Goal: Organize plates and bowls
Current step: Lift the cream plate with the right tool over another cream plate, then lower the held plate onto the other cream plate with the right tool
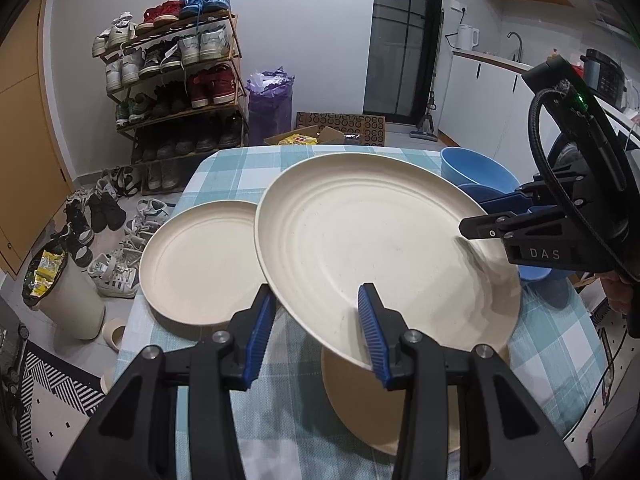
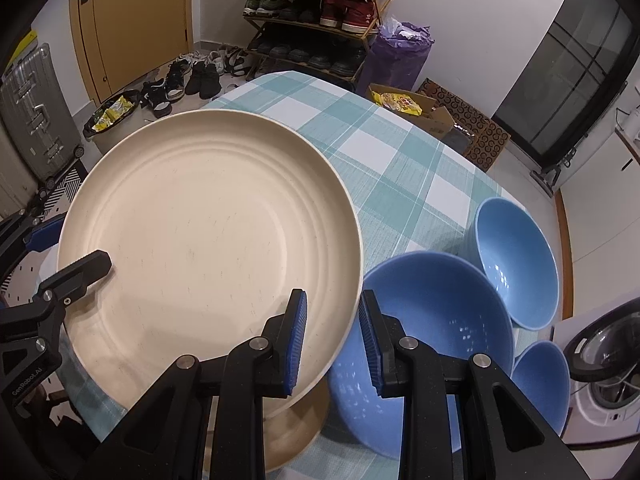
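A large cream plate hangs tilted above the checked table, held from two sides. My left gripper is shut on its near rim; in the right wrist view its fingers clamp the plate's left edge. My right gripper is shut on the opposite rim, and its fingers show at the plate's right edge. A smaller cream plate lies on the table to the left. Another cream plate lies under the lifted one. Three blue bowls stand at the right.
Beyond the table's far edge are a shoe rack, loose shoes on the floor, a purple bag and a cardboard box. A full waste bin stands left of the table. A washing machine is at the right.
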Demonstrator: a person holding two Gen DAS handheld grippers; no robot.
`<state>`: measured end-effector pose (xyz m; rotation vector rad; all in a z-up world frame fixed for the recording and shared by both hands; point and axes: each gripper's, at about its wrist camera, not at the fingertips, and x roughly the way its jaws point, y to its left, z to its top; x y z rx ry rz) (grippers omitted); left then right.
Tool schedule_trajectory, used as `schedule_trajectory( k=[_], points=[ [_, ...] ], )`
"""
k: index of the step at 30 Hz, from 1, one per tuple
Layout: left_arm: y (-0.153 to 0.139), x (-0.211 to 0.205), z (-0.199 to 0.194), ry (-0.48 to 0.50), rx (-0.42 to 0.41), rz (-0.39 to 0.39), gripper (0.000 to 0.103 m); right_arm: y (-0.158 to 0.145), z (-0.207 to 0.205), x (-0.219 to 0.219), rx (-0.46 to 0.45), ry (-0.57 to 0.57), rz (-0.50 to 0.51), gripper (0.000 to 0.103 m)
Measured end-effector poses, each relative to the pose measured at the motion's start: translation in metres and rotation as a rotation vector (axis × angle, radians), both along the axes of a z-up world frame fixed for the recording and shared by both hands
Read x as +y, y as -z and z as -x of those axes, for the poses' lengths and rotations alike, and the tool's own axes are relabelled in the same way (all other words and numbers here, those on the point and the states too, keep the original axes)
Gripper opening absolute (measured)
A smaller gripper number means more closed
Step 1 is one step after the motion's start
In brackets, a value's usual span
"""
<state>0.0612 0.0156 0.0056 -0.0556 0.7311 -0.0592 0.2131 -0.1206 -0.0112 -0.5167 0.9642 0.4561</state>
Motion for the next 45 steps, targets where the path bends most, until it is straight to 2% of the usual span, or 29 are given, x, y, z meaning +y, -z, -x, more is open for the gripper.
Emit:
schedule_trajectory(
  k=[15, 23, 38, 45],
  points=[
    [0.008, -0.006, 0.031, 0.005, 0.001, -0.026, 0.041, 0.015, 0.04, -0.007, 0.013, -0.006, -0.004, 0.027],
    [0.015, -0.012, 0.034, 0.02, 0.01, -0.029, 0.041, 0.028, 0.052, -0.016, 0.028, 0.008, -0.004, 0.027],
    [0.038, -0.023, 0.028, 0.06, 0.046, -0.038, 0.041, 0.055, 0.053, -0.029, 0.063, 0.043, 0.003, 0.027],
    [0.04, -0.025, 0.028, 0.065, 0.049, -0.053, 0.041, 0.059, 0.053, -0.031, 0.065, 0.053, 0.003, 0.027]
  ],
)
